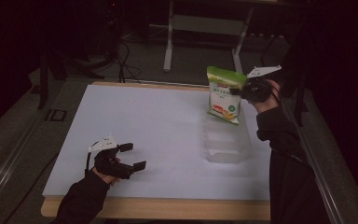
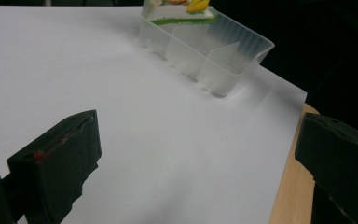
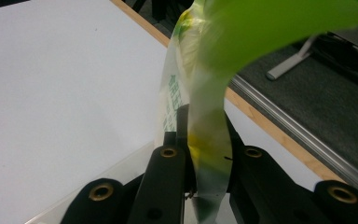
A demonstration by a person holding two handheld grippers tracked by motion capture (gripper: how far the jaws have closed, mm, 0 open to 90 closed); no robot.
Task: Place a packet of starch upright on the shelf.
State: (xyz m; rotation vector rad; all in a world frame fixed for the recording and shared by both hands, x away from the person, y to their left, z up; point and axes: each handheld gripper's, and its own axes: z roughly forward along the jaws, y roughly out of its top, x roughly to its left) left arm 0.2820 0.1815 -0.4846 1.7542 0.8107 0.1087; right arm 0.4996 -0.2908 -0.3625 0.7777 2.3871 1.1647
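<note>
A green and white food bag [image 1: 224,94] hangs upright over the far end of a clear plastic divided bin [image 1: 227,147], its bottom edge at the bin's far compartment. My right gripper [image 1: 242,89] is shut on the bag's right edge, and in the right gripper view the jaws pinch the bag [image 3: 205,140] between them. In the left gripper view the bag's bottom [image 2: 182,11] dips into the bin [image 2: 214,60]. My left gripper [image 1: 133,156] rests low at the table's near left, open, with nothing between its fingers [image 2: 56,163].
A white sheet [image 1: 154,135] covers the wooden table, whose bare edge [image 1: 168,209] runs along the front. Beyond the table lie dark floor, cables and a grey table frame [image 1: 205,28]. A metal rail [image 1: 312,154] runs along the right side.
</note>
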